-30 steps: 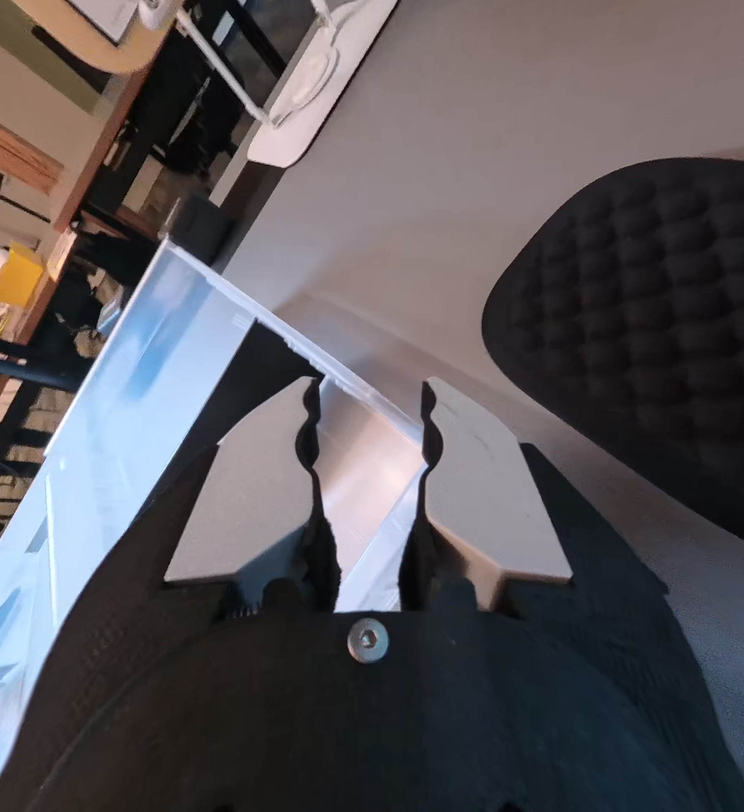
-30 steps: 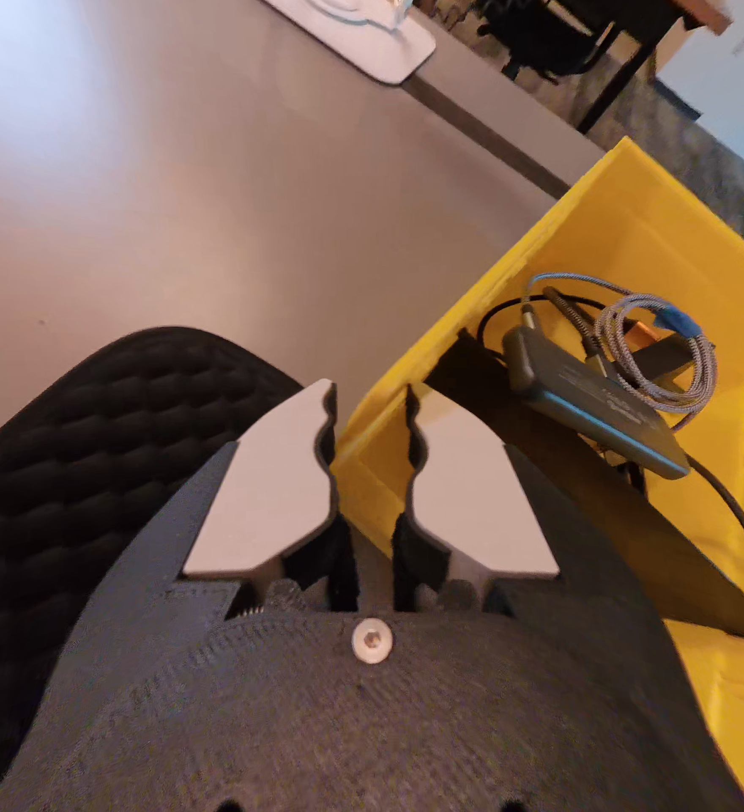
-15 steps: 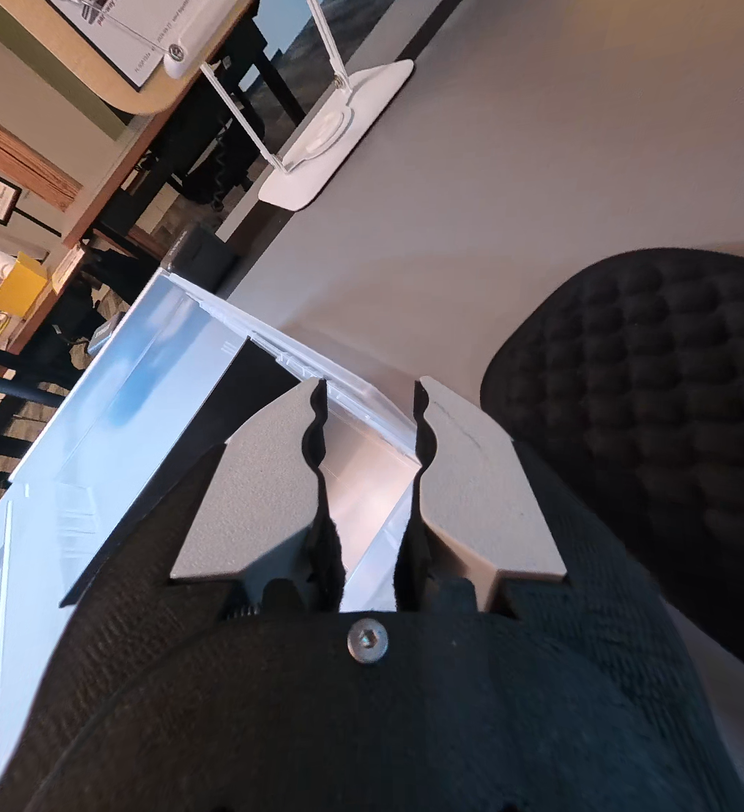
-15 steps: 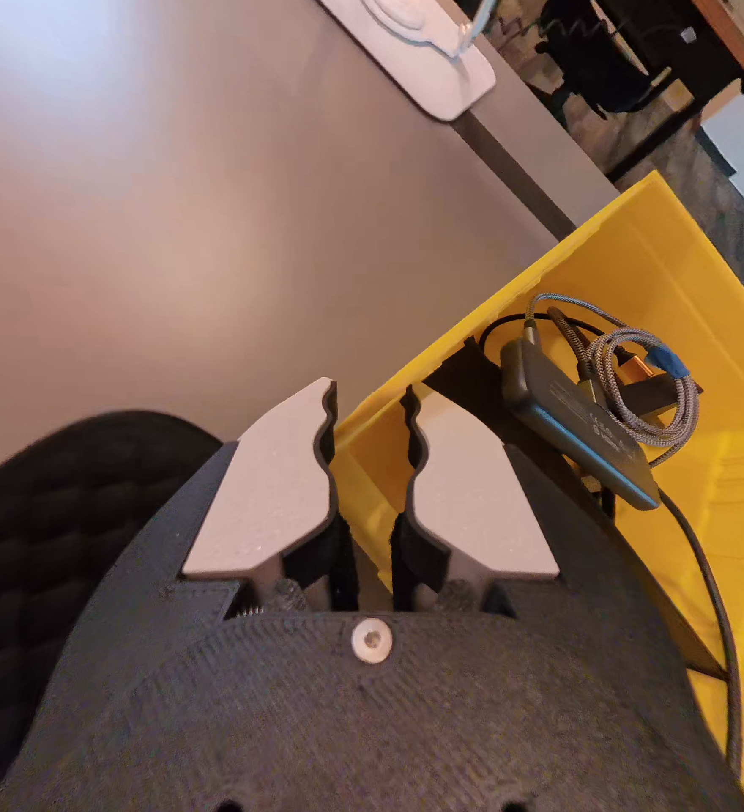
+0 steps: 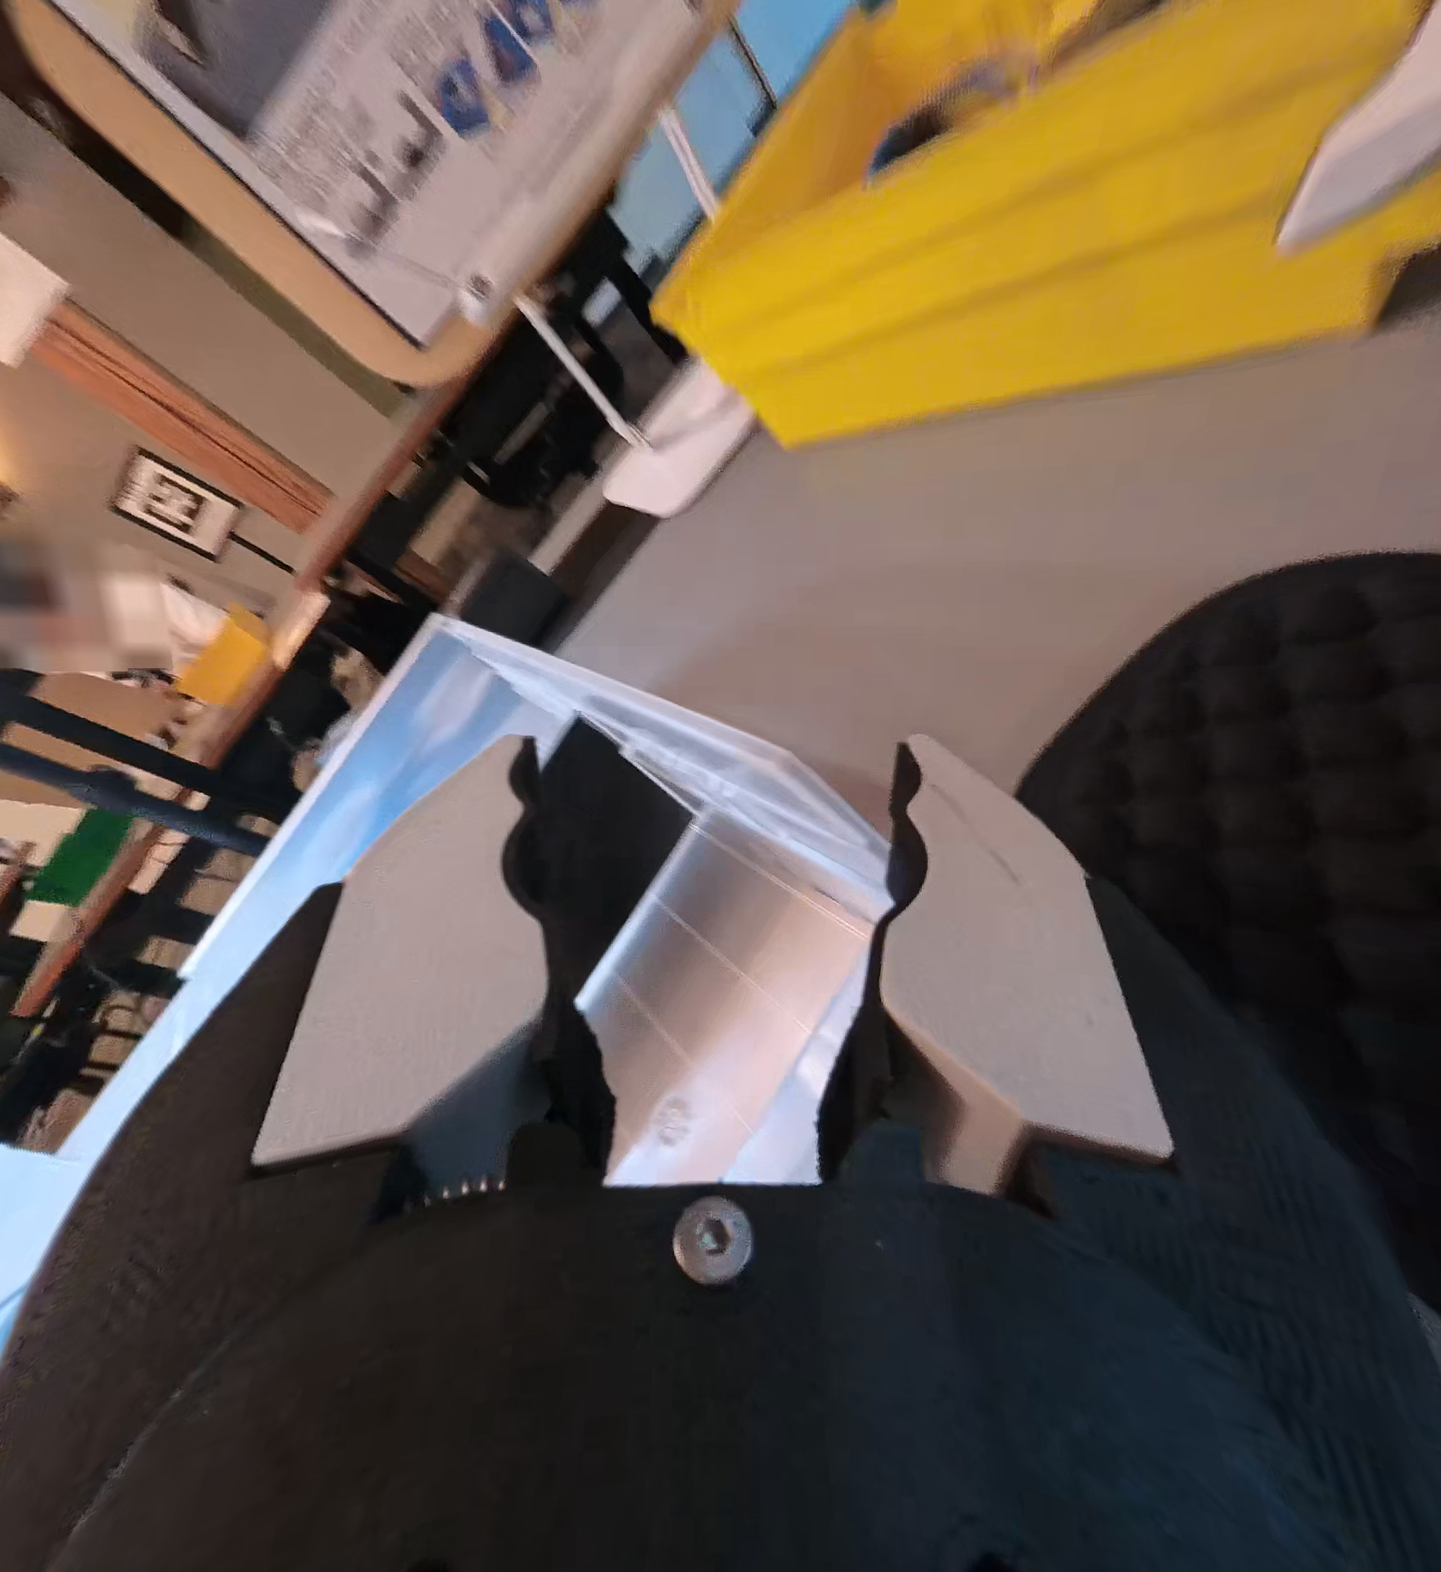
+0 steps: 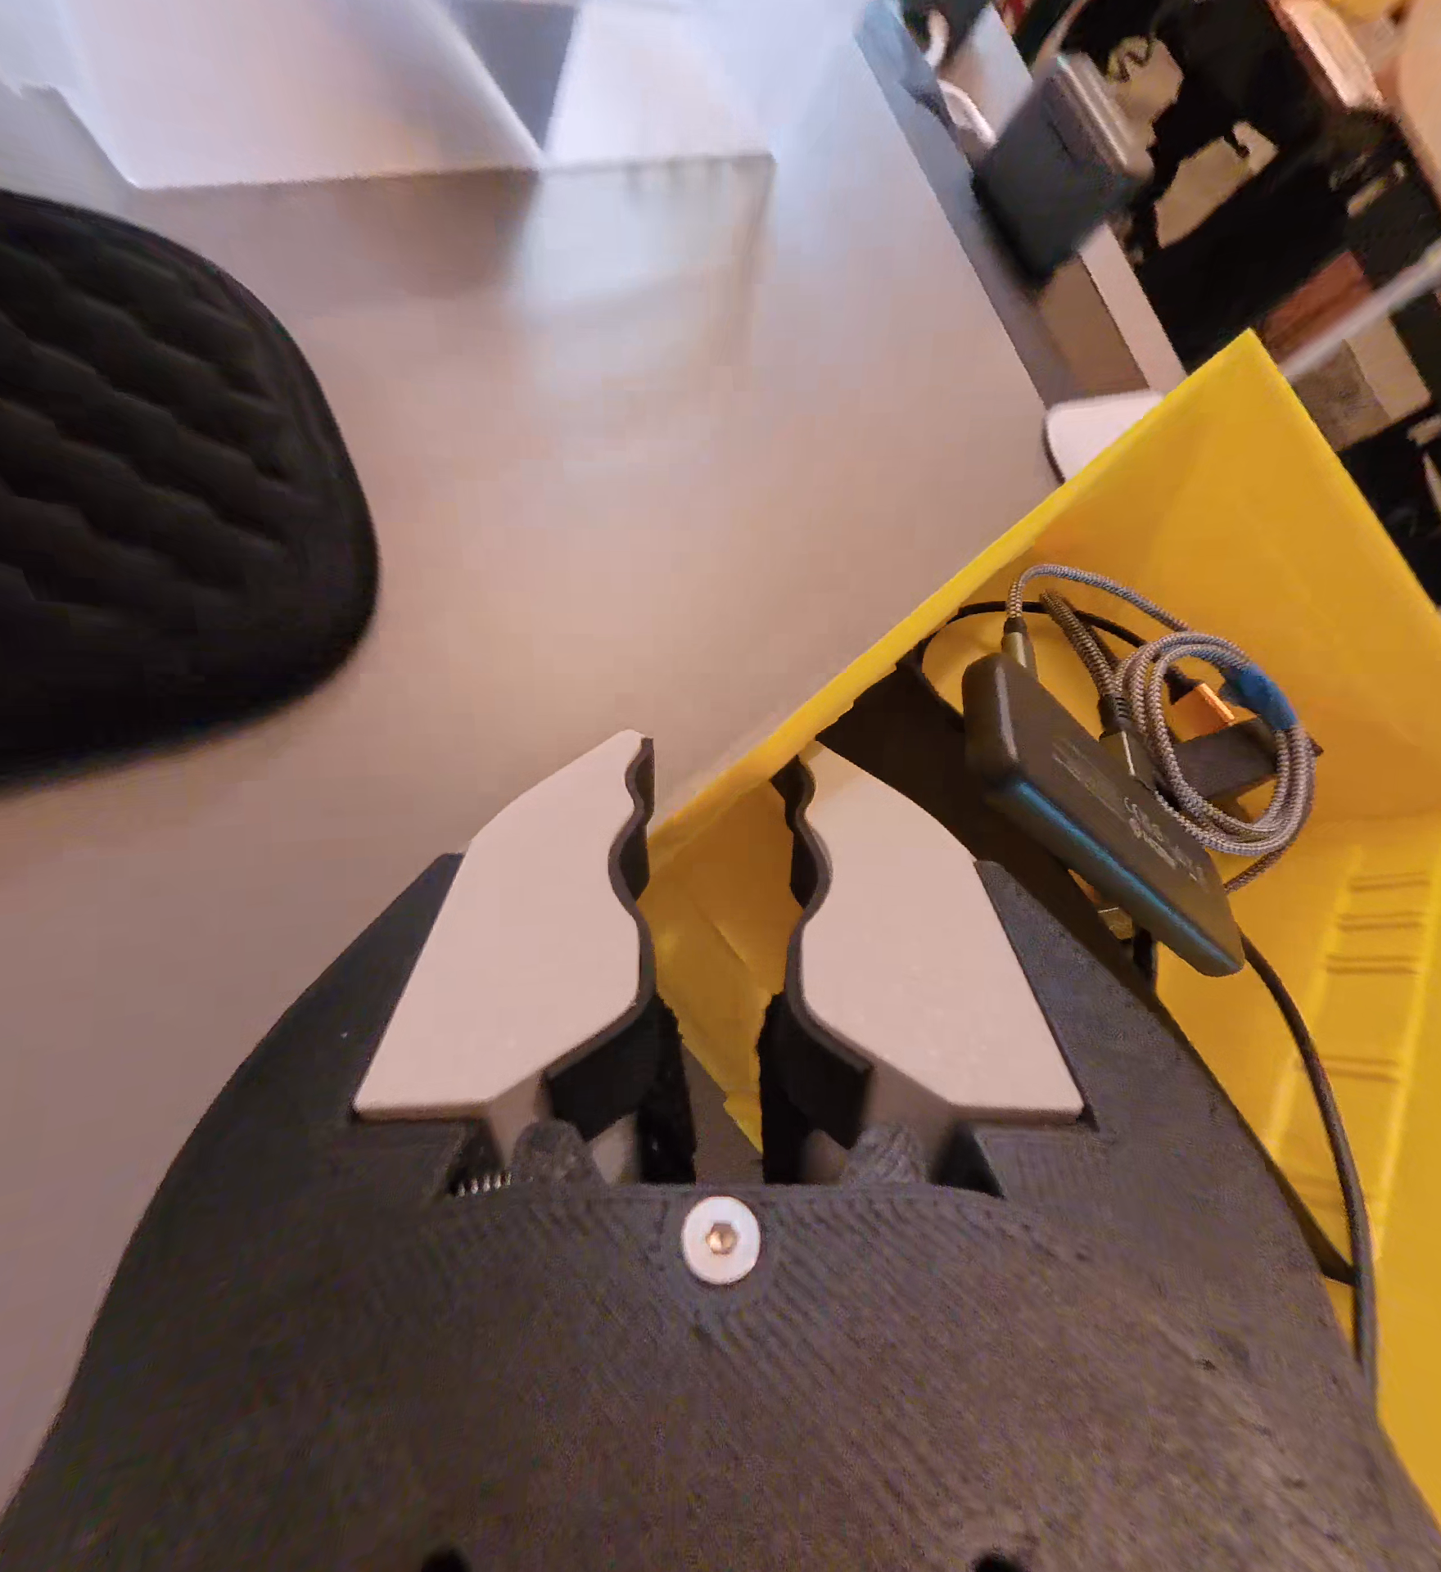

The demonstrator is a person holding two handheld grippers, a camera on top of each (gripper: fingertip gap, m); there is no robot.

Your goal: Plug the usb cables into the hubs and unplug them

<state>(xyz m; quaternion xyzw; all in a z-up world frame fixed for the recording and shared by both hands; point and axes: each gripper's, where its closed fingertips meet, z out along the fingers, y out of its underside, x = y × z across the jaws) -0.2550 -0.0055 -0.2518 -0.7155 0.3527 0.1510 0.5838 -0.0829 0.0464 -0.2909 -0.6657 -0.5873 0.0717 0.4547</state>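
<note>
A dark USB hub (image 6: pixel 1100 817) lies inside a yellow bin (image 6: pixel 1210 527), with a coiled grey braided cable (image 6: pixel 1193 697) on it and a thin black cable (image 6: pixel 1329 1106) trailing out. My right gripper (image 6: pixel 717 761) is shut on the yellow bin's near wall, one finger inside and one outside. My left gripper (image 5: pixel 713 748) is open wide, its fingers on either side of a white bin's (image 5: pixel 751 936) corner wall without pressing it. The left wrist view shows the yellow bin (image 5: pixel 998 281) blurred at the top, with a finger of the right gripper (image 5: pixel 1381 145) on it.
A black dimpled mat (image 6: pixel 105 476) lies on the grey table (image 6: pixel 657 510) between the two bins; it also shows in the left wrist view (image 5: pixel 1295 808). The white bin (image 6: pixel 360 85) stands at the far side in the right wrist view. A white lamp base (image 5: pixel 666 476) stands at the table edge.
My left gripper has opened and let go of the white bin's wall. My right gripper has swung with the yellow bin, which now shows in the left wrist view.
</note>
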